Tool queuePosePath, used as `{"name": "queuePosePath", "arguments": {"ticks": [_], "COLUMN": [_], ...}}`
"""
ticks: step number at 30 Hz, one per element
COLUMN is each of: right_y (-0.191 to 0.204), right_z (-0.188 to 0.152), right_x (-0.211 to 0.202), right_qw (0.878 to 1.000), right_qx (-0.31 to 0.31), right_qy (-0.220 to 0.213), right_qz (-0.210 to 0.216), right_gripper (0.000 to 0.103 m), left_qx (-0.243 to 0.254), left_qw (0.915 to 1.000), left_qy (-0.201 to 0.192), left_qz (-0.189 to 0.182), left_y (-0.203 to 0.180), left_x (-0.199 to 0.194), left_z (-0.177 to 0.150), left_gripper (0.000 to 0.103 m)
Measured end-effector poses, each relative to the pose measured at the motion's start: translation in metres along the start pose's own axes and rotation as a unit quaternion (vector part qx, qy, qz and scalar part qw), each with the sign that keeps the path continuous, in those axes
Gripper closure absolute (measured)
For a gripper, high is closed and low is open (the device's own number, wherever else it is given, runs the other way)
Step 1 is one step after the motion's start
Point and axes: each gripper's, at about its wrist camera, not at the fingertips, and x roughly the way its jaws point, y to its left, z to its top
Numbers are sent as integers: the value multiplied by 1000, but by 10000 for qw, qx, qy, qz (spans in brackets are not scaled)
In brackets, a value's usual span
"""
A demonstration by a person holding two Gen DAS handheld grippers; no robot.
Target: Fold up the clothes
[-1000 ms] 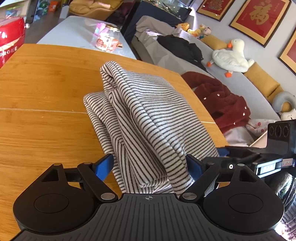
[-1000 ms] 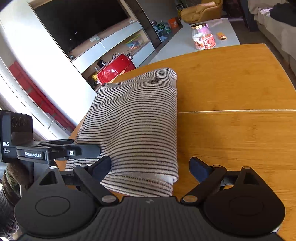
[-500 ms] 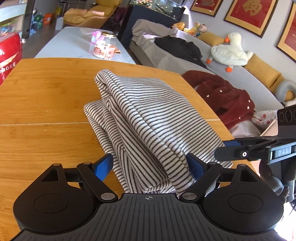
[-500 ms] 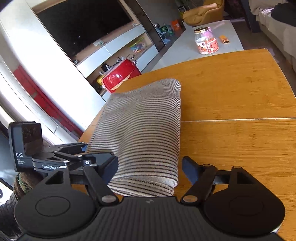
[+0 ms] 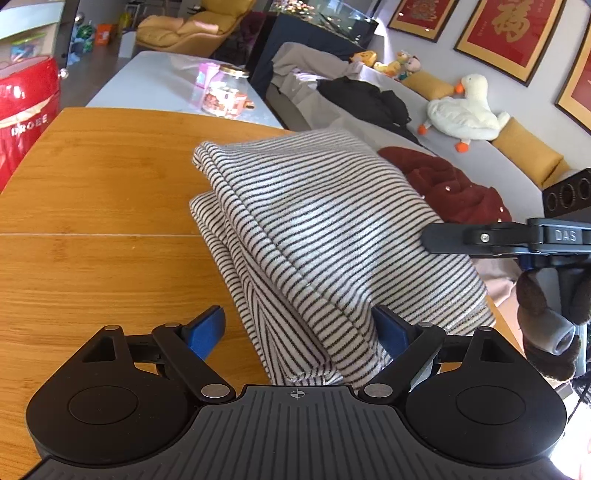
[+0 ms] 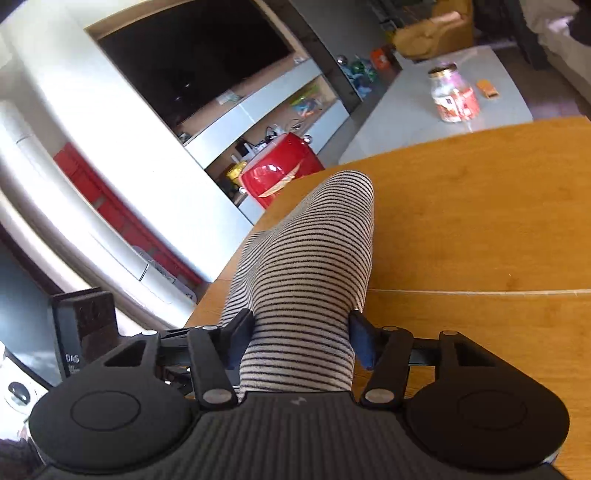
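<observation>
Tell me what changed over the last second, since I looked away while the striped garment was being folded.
The right gripper has narrowed its jaws and is closing on the near end of the striped garment, which now fills the gap between them; its view has swung left. The left gripper stays wide open with the cloth's edge between its jaws. The garment still lies folded on the wooden table.

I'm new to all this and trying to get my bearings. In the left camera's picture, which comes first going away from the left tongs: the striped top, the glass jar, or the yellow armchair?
1. Striped top: between the left tongs, on the wooden table.
2. Glass jar: beyond, on the pale low table.
3. Yellow armchair: farthest, at the back of the room.
</observation>
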Motion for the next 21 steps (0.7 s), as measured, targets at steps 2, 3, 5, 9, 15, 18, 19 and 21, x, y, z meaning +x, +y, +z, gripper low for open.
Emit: {"name": "queuePosePath", "arguments": {"ticks": [2,3,5,9,15,18,19,21], "right_y": [10,14,21,31,9,-13,-20,-29], "right_z": [0,-1,-3,-9,-7,-14,-17,-22], "right_x": [5,7,11,15,10,21,24,34], "right_qw": [9995,9988,9967,9928,9985,9984,9972,9951], "right_qx": [-252,-365,-611,-952,-317,274,471,684], "right_qy": [89,125,162,198,264,494,573,677], "right_qz": [-187,-295,-506,-705,-360,-59,41,210], "right_gripper": [48,48,50,52,28,18,18,18], "left_qx": [-89,-139,-335,-532,-177,-36,-18,-34], "left_qw": [9999,9999,9992,9977,9987,9986,9985,9982], "left_qy": [32,38,25,16,366,429,443,440], "left_qz": [-38,-76,-229,-422,-320,-304,-326,-400], "left_y": [7,10,17,25,15,12,12,15], "left_x": [-6,-9,-13,-14,6,6,6,4], "left_z": [0,0,3,10,16,16,16,14], "left_gripper": [13,15,15,11,7,9,10,15]}}
